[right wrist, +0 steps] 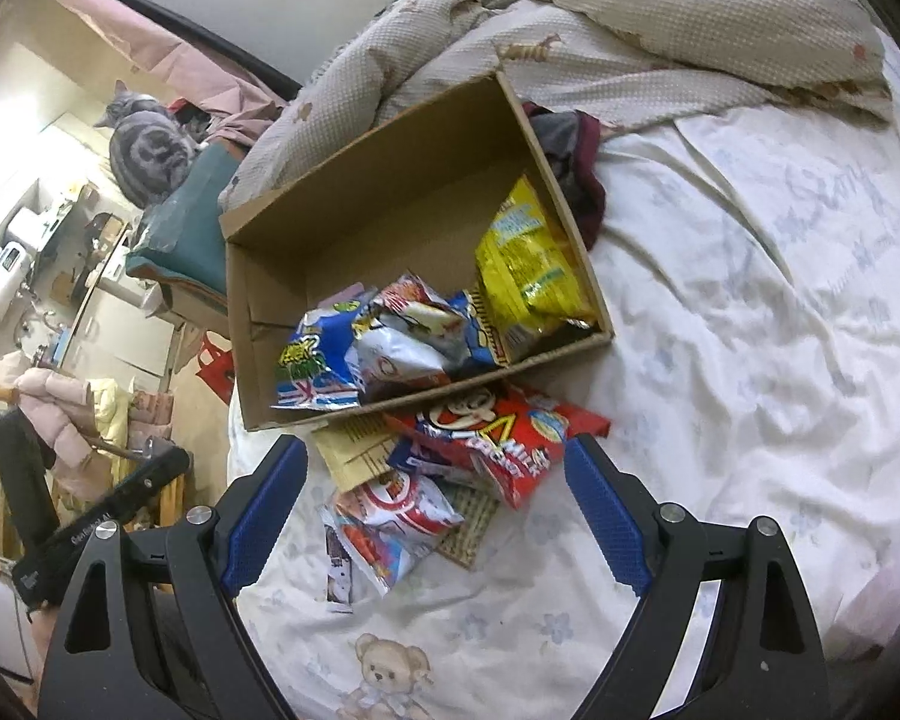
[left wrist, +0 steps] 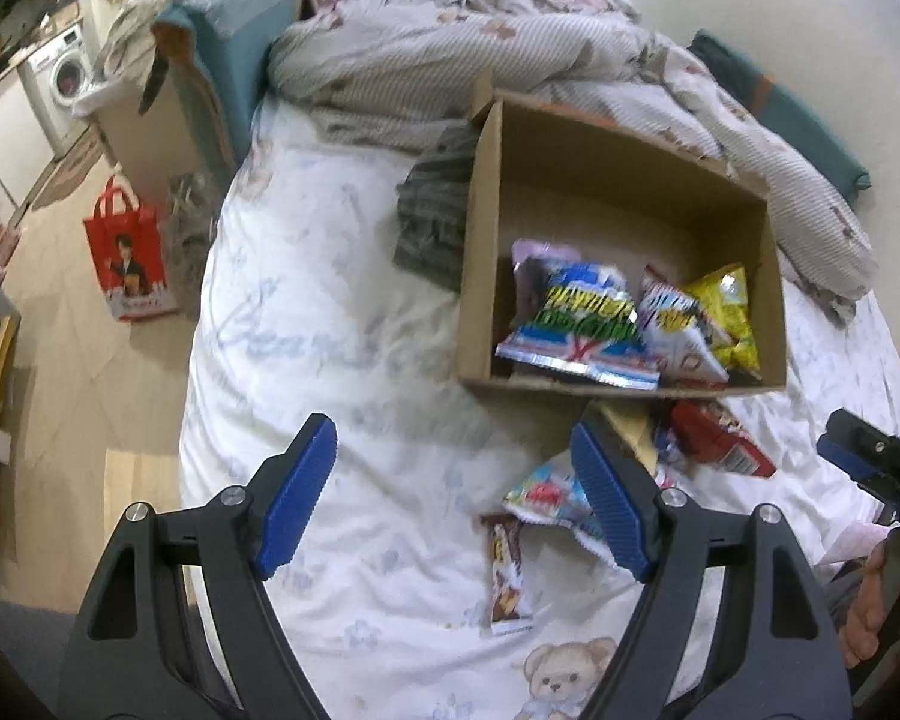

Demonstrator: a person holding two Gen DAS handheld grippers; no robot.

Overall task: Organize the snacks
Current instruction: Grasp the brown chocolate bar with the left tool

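A cardboard box (left wrist: 600, 180) (right wrist: 390, 180) lies on the bed and holds several snack bags, among them a blue-green one (left wrist: 582, 312) (right wrist: 312, 360) and a yellow one (left wrist: 726, 312) (right wrist: 528, 264). Loose snacks lie in front of it: a red bag (right wrist: 498, 432) (left wrist: 720, 438), a red-white-blue bag (right wrist: 390, 516) (left wrist: 546, 492) and a thin chocolate bar (left wrist: 507, 576) (right wrist: 339, 570). My left gripper (left wrist: 450, 498) is open and empty above the sheet, left of the loose snacks. My right gripper (right wrist: 435, 510) is open and empty, hovering over the loose pile; it also shows at the left wrist view's right edge (left wrist: 858, 456).
A rumpled quilt (left wrist: 510, 48) (right wrist: 630, 18) lies behind the box, with dark clothing (left wrist: 432, 210) (right wrist: 576, 162) beside it. The bed's left edge drops to the floor, where a red shopping bag (left wrist: 129, 252) stands. A grey cat (right wrist: 144, 150) sits on a teal cushion.
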